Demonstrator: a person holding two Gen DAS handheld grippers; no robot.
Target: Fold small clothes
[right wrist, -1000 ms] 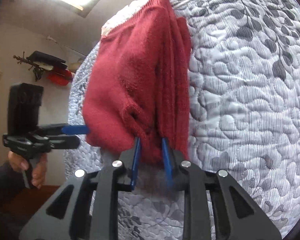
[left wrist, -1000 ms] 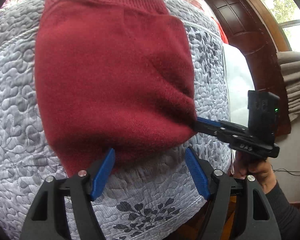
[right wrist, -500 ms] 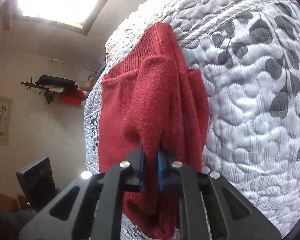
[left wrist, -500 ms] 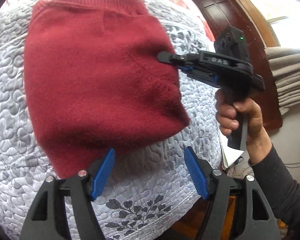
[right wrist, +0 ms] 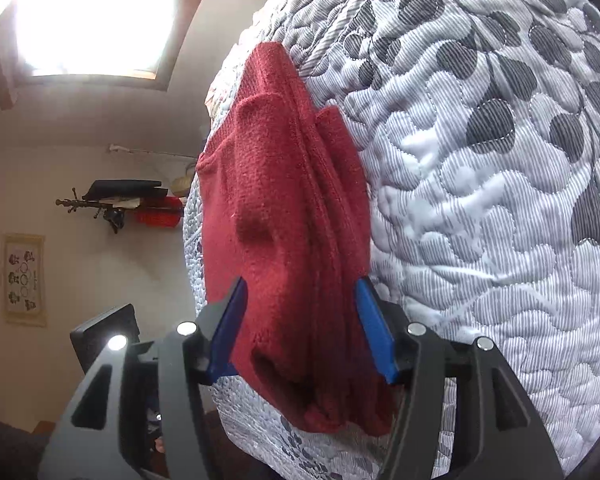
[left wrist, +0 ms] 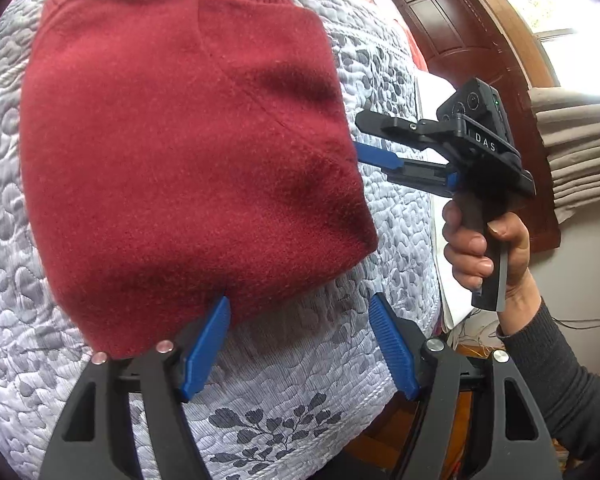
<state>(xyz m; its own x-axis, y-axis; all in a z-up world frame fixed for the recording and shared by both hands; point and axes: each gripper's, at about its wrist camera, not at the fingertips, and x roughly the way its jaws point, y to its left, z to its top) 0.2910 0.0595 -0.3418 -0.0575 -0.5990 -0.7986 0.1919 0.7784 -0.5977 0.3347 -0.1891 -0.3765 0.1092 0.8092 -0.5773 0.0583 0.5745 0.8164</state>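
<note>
A red knitted garment lies folded into a thick block on the grey quilted bedspread. My left gripper is open at the garment's near edge, with its left pad against the cloth and nothing pinched. My right gripper, held in a person's hand, is at the garment's right side. In the right wrist view that gripper is open, its blue pads standing wide on either side of the stacked layers of the garment without squeezing them.
The bedspread curves away to the bed's edge near me. A white pillow or sheet, a dark wooden door and a curtain are to the right. A wall shelf and a bright window are beyond the bed.
My right gripper, shut on a fold of the garment before, has laid it over and opened, letting go. The left gripper has stayed open at the near edge.
</note>
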